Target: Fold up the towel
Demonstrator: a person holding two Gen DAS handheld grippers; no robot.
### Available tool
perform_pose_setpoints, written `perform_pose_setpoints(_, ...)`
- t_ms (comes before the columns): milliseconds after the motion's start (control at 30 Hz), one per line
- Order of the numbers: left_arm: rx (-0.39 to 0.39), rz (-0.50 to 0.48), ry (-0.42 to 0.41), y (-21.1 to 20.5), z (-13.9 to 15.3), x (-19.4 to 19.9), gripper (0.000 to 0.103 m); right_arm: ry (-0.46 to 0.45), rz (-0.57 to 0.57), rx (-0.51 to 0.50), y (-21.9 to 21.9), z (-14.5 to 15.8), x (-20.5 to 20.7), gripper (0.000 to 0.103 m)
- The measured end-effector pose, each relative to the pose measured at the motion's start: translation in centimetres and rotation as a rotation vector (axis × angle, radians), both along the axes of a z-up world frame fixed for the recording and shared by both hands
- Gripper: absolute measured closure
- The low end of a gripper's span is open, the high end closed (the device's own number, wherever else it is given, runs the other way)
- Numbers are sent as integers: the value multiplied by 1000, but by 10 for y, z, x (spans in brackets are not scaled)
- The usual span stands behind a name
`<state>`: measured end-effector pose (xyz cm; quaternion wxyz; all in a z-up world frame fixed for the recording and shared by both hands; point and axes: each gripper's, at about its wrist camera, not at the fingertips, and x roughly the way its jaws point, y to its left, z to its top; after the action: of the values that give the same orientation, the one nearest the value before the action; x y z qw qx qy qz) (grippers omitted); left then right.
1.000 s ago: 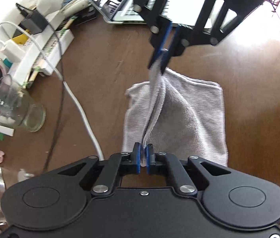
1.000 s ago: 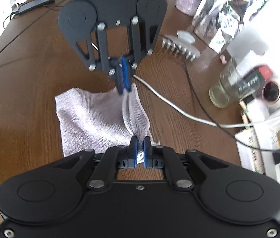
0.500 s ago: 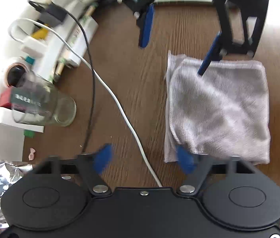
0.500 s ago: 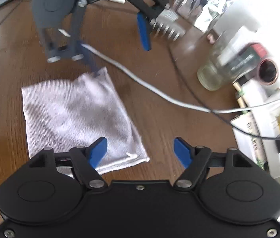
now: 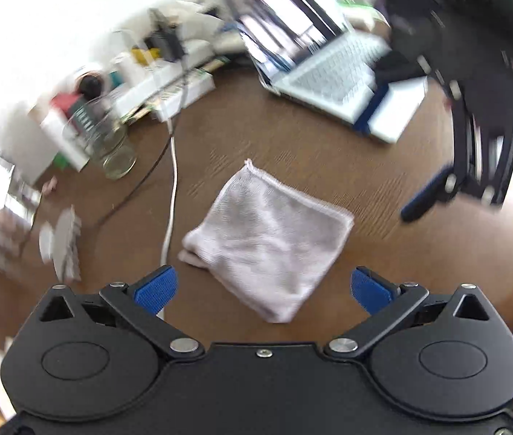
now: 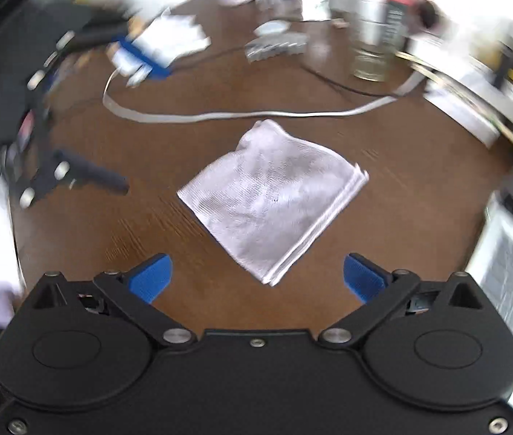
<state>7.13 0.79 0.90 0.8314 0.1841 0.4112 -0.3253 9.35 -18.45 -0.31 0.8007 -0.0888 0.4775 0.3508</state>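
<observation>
While hovering over the brown table (image 5: 292, 145), held the left gripper (image 5: 262, 288) and the right gripper (image 6: 256, 275) spread wide, grasping nothing. Saw the towel (image 5: 269, 239) lying flat below both, folded into a small square, near the white cable (image 5: 173, 181). Judged the fold probably finished; best was to lift away straight, without brushing the layered edges.

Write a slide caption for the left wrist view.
Open left tongs above a folded towel lying on the brown table.

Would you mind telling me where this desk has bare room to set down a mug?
Bare brown wood lies between the folded grey towel and the open white laptop. Past the white cable, around the glass jar and boxes, it is crowded.
</observation>
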Motion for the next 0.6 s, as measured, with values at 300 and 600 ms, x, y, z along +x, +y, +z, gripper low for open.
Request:
perform_pose_setpoints(300, -108, 452, -49, 8, 38, -54, 0, -57, -353, 157, -22, 33, -51, 1)
perform_pose_setpoints(600, -50, 718, 22, 15, 42, -91, 0, -72, -501, 59, -36, 37, -94, 1)
